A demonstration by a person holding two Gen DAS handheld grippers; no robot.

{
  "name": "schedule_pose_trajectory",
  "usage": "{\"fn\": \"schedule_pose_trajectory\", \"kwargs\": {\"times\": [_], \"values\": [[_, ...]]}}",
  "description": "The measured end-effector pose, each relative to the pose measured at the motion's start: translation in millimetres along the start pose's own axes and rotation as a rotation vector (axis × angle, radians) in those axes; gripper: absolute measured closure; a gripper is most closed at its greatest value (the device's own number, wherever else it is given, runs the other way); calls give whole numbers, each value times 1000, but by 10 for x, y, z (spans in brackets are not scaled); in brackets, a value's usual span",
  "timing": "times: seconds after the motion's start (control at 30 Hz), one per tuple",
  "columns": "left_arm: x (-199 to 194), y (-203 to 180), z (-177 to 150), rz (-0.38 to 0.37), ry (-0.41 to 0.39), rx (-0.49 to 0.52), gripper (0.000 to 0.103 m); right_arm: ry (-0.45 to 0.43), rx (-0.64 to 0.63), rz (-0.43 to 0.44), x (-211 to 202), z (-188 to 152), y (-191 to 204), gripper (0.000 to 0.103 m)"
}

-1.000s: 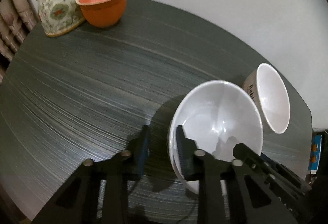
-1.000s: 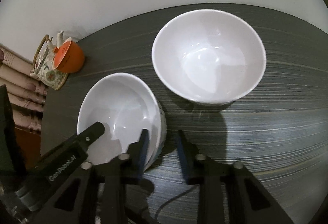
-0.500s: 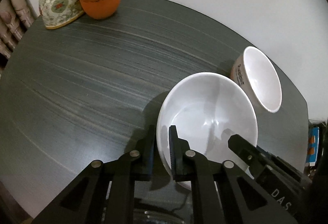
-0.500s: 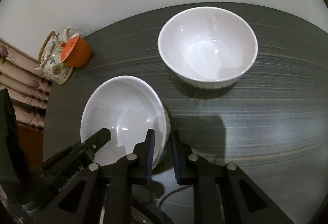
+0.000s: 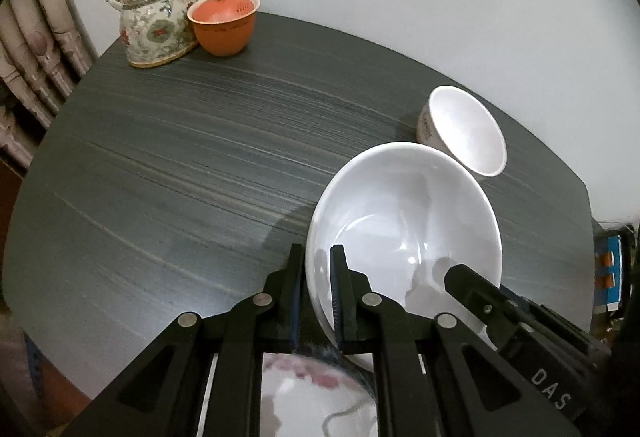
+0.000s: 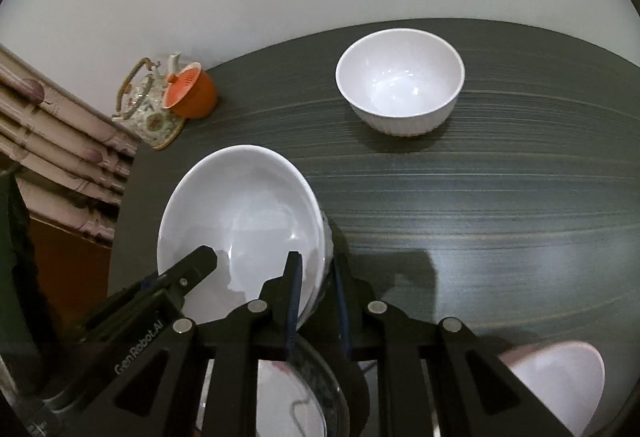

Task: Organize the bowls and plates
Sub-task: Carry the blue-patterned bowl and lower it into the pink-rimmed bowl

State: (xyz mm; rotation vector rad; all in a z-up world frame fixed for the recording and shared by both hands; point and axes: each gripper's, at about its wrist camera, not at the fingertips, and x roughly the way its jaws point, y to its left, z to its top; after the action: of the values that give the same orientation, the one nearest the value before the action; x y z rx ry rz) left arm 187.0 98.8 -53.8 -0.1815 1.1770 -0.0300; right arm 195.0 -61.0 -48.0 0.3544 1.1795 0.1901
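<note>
Two handheld grippers pinch opposite rims of a wide white bowl (image 5: 404, 221) above a dark wood-grain table (image 5: 180, 157): the left gripper (image 5: 318, 297) on one edge, the right gripper (image 6: 316, 301) on the other. It looks mid-carry. Next likely calls for nesting it with the ribbed white bowl (image 6: 400, 81) farther back.
</note>
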Motion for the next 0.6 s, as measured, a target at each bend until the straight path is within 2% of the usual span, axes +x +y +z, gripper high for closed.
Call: {"fn": "schedule_pose_trajectory", "kwargs": {"times": [0.3,0.6], "values": [[-391,-210,-387,-6,-28,15,93,-47,-13,11,-424,-320,-131,86],[-655,-552,-837,-35,-45,53,93,-99,9,6,-898,-756,-499,86]]}}
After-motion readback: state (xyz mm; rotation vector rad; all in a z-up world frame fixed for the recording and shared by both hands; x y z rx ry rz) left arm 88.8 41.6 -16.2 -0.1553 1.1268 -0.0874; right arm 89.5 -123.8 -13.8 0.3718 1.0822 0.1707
